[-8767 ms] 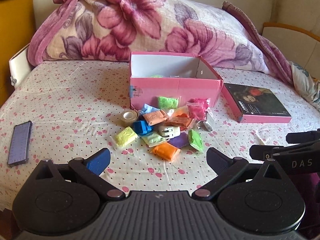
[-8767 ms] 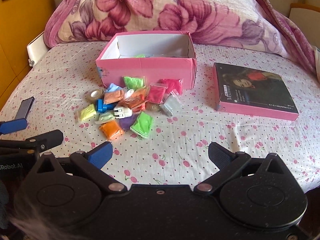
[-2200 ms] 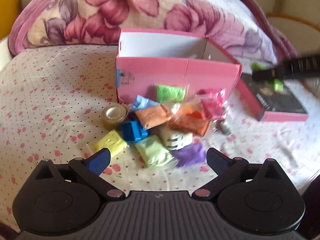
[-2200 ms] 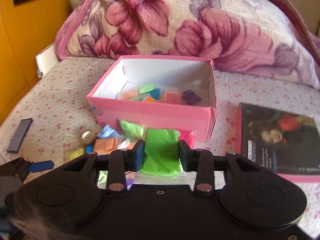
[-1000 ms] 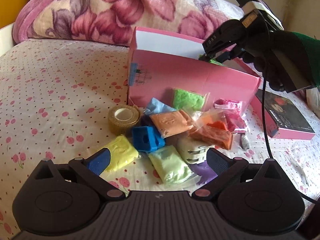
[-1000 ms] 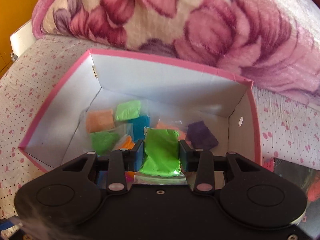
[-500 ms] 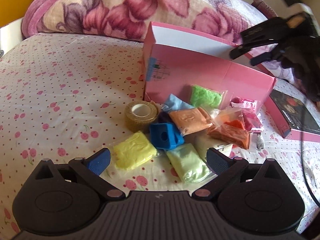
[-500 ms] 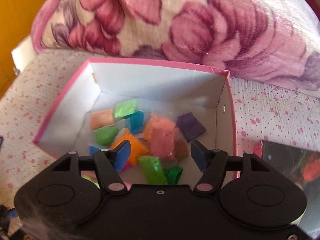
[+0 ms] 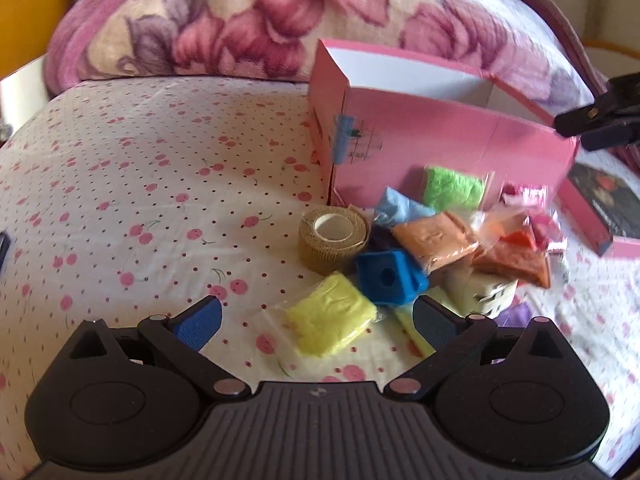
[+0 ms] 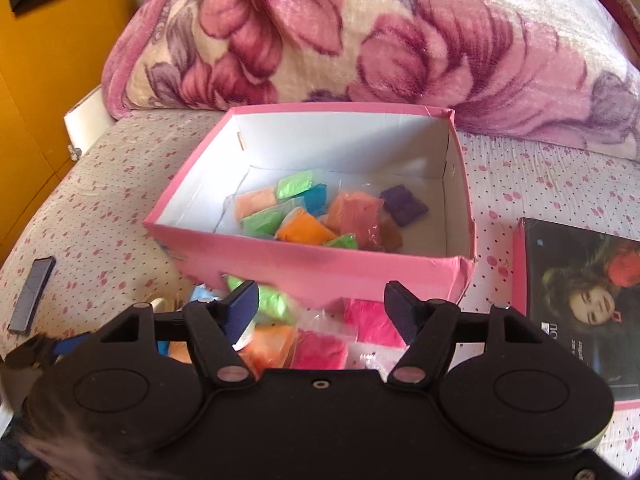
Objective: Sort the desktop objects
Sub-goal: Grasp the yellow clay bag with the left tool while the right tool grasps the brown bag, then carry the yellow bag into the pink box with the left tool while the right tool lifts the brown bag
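- The right gripper (image 10: 320, 300) has its jaws apart with nothing between them, above the near wall of the pink box (image 10: 320, 268).
- The left gripper (image 9: 316, 316) is spread wide and empty, pointing down at the yellow packet (image 9: 332, 320), which lies between its fingertips but is not touched.
- Left of the pile the cherry-print sheet (image 9: 140, 200) lies bare, giving free room on that side; on the right the pile crowds against the box front and a pink-edged book (image 9: 604, 208).
- Loose items: a tan tape roll (image 9: 334, 236), a blue block (image 9: 390, 276), orange (image 9: 432, 240), green (image 9: 452, 188) and pale packets, touching or overlapping.
- Inside the box lie soft coloured packets in clear bags, green, orange, blue and purple (image 10: 402, 204).
- A floral blanket (image 10: 360, 40) rises behind the box.
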A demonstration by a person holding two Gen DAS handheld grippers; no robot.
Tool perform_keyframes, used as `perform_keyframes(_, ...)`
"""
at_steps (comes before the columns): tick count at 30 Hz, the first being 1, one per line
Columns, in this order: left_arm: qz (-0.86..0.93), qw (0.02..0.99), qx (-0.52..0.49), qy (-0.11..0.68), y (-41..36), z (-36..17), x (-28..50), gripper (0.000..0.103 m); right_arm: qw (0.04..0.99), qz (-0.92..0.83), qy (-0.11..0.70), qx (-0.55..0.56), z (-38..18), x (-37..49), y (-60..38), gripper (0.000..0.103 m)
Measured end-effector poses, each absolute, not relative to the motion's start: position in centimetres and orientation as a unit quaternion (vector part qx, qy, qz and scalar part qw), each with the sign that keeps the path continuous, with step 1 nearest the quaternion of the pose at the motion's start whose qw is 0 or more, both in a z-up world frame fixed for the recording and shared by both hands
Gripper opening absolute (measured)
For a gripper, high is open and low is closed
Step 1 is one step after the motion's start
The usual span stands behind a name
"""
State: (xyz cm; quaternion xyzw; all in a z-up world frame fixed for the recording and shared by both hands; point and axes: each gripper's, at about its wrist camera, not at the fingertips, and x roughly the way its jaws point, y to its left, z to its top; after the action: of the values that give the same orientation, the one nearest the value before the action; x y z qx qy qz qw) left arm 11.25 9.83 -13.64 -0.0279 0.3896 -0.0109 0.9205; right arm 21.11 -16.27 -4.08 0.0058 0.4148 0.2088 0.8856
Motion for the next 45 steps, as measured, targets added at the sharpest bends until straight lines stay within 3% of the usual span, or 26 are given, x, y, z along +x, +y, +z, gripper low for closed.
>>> perform_keyframes(7,-0.101,0.904,-0.023,0.415,10.9,-14.5,13.2,0.101,0.879,0.230,0.418,0.015,-4.2,18.5,-16.2,0.069)
perform_keyframes(8,-0.111,0.901,-0.023,0.418,10.9,-14.7,13.3,0.097,0.877,0.233,0.420,0.014,-4.4,18.3,-16.1,0.069)
perform_keyframes(9,-0.116,0.898,-0.021,0.424,10.6,-15.0,13.4,0.087,0.876,0.234,0.421,0.012,-4.7,18.1,-16.1,0.069)
perform_keyframes(11,-0.120,0.894,-0.006,0.431,10.0,-15.4,13.2,0.084,0.874,0.238,0.424,0.011,-5.1,17.5,-15.9,0.069)
perform_keyframes(14,-0.131,0.890,0.010,0.437,9.6,-15.1,12.6,0.070,0.869,0.246,0.429,0.004,-5.7,16.5,-15.5,0.069)
perform_keyframes(25,-0.133,0.891,0.038,0.433,8.4,-15.1,12.0,0.069,0.869,0.255,0.412,-0.096,-8.3,14.1,-13.3,0.068)
perform_keyframes(26,-0.135,0.890,0.039,0.434,8.5,-15.1,12.0,0.065,0.868,0.260,0.410,-0.105,-8.4,14.1,-13.0,0.068)
perform_keyframes(28,-0.137,0.889,0.039,0.436,8.5,-14.9,11.7,0.045,0.864,0.274,0.406,-0.118,-8.7,14.4,-12.3,0.068)
perform_keyframes(29,-0.136,0.888,0.036,0.437,8.5,-14.8,11.6,0.042,0.861,0.282,0.405,-0.124,-8.8,14.6,-11.9,0.068)
perform_keyframes(33,-0.129,0.888,0.022,0.440,8.6,-14.4,11.2,0.039,0.849,0.306,0.400,-0.159,-9.7,15.1,-10.2,0.063)
perform_keyframes(35,-0.126,0.889,0.009,0.439,8.6,-14.3,11.0,0.039,0.842,0.315,0.402,-0.171,-10.3,15.3,-9.6,0.052)
perform_keyframes(39,-0.121,0.891,-0.009,0.437,8.7,-14.2,11.0,0.038,0.833,0.327,0.413,-0.169,-11.3,15.7,-9.1,0.048)
perform_keyframes(41,-0.119,0.891,-0.014,0.438,8.7,-14.3,11.0,0.038,0.826,0.332,0.430,-0.152,-11.5,15.9,-9.3,0.039)
perform_keyframes(45,-0.114,0.891,-0.015,0.440,8.5,-14.6,11.0,0.038,0.823,0.334,0.445,-0.116,-11.6,15.9,-10.2,0.039)
